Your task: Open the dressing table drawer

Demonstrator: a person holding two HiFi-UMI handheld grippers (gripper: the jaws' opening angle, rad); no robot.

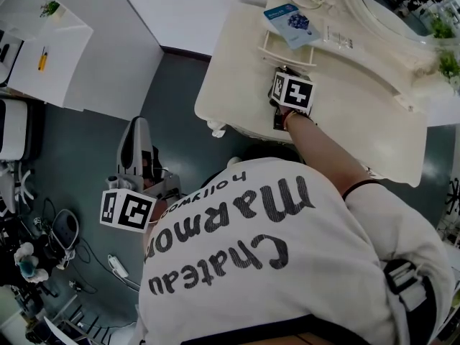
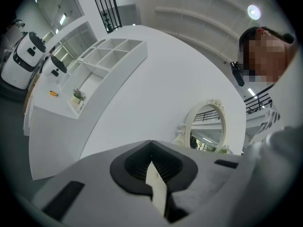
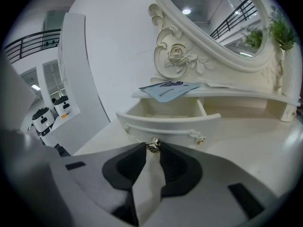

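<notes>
The cream dressing table [image 1: 237, 85] has a small upper drawer [image 3: 165, 124] that stands pulled out, its inside showing empty. My right gripper [image 3: 153, 148] is shut on the drawer's metal knob [image 3: 153, 145], pointing down at it. In the head view that right gripper [image 1: 286, 70] sits over the drawer [image 1: 287, 54] on the tabletop. My left gripper [image 1: 136, 126] hangs off the table's left side above the floor. Its jaws meet at the tips with nothing between them, seen in the left gripper view [image 2: 151, 142].
A blue booklet [image 1: 293, 24] lies on the ledge above the drawer. The oval mirror [image 3: 222, 27] with carved frame rises behind, with a green plant [image 3: 279, 30] at its right. A white shelf unit [image 1: 43, 42] and cabled devices [image 1: 57, 236] stand at left.
</notes>
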